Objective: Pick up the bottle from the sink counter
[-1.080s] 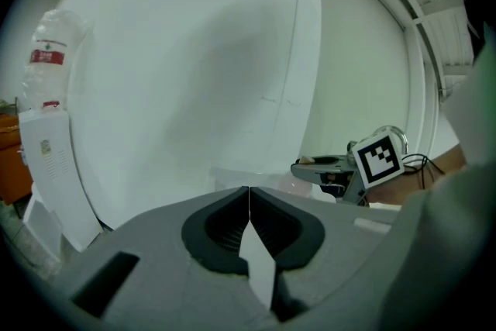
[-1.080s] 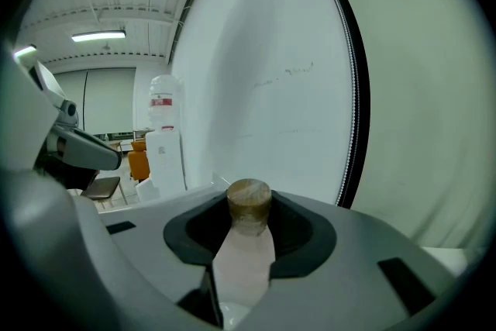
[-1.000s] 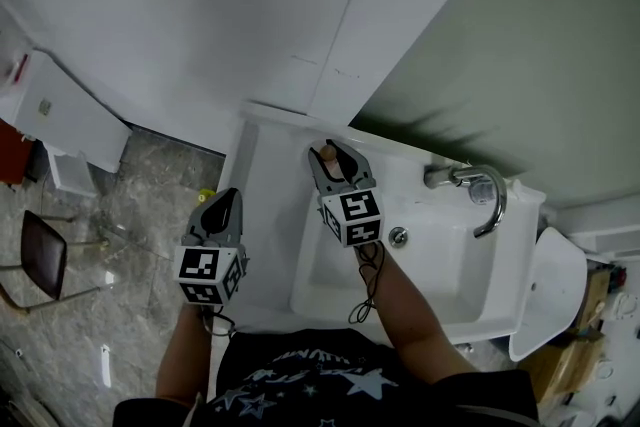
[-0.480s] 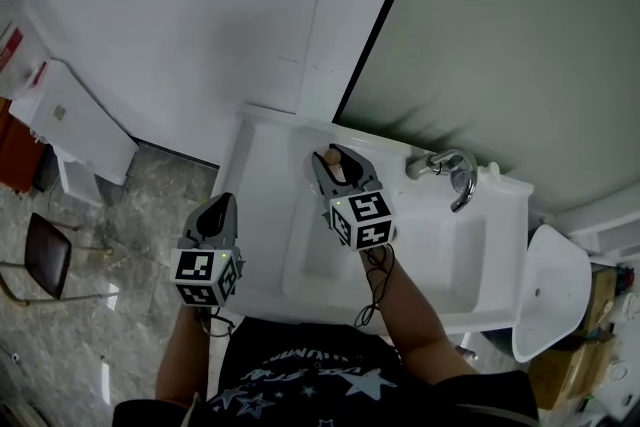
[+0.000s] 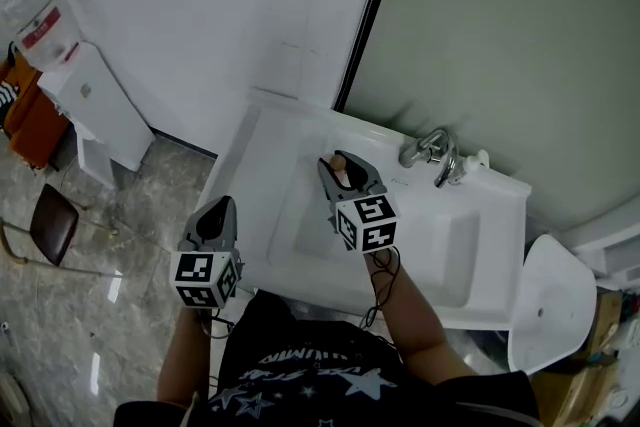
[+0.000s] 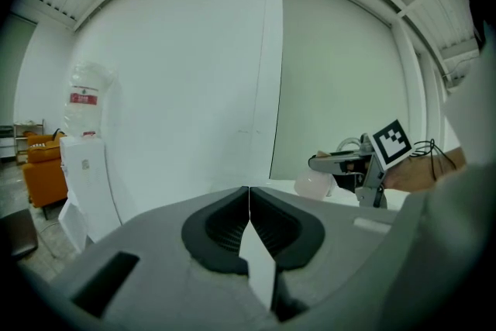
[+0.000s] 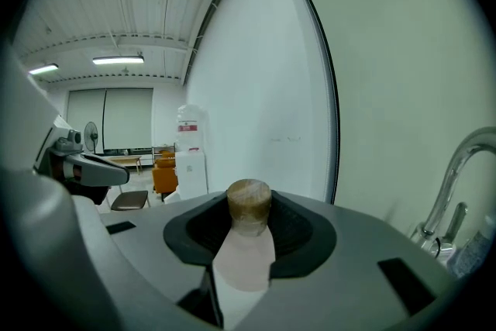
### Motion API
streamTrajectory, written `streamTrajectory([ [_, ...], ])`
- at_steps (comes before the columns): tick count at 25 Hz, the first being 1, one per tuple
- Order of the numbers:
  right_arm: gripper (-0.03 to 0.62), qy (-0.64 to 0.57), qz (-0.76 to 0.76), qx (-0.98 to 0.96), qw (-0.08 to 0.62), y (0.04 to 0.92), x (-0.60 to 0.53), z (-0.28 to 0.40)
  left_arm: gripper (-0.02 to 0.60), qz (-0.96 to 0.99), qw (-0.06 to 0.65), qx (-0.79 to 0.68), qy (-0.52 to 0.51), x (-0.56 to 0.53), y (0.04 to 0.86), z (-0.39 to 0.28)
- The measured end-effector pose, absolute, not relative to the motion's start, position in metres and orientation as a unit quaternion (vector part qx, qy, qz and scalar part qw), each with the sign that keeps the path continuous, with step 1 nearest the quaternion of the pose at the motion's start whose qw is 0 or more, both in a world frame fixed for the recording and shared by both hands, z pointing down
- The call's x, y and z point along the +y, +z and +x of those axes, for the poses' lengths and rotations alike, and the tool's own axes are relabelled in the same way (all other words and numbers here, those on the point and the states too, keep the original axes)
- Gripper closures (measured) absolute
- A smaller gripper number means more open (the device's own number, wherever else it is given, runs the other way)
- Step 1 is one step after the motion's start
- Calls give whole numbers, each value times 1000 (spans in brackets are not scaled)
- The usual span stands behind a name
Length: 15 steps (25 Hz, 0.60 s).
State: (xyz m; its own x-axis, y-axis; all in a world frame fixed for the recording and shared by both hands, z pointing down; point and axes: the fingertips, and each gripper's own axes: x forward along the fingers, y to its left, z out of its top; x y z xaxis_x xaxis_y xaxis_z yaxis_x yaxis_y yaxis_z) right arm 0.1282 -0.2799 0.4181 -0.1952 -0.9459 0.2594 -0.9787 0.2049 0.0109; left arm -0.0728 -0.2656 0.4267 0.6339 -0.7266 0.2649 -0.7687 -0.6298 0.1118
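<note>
A pale pink bottle with a brown wooden cap sits upright between the jaws of my right gripper, which is shut on it. In the head view the right gripper holds the bottle in the air over the back edge of the white sink. My left gripper hangs left of the sink, over the floor. Its jaws meet in a line with nothing between them, so the left gripper is shut. The left gripper view also catches the right gripper with the bottle.
A chrome faucet and a small white dispenser stand at the sink's back right. A water cooler with its jug stands at the left wall, a dark chair near it. A white lid-like object lies right of the sink.
Both grippers have risen and drawn back from the wall. The bottle has come along in the right gripper, and the sink now lies lower and further beneath it.
</note>
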Motion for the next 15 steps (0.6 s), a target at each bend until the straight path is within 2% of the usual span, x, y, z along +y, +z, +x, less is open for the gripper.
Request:
streamTrajectory([
  [15, 454, 63, 572, -810, 111, 419, -144, 126, 561, 869, 101, -478, 80, -110, 428, -81],
])
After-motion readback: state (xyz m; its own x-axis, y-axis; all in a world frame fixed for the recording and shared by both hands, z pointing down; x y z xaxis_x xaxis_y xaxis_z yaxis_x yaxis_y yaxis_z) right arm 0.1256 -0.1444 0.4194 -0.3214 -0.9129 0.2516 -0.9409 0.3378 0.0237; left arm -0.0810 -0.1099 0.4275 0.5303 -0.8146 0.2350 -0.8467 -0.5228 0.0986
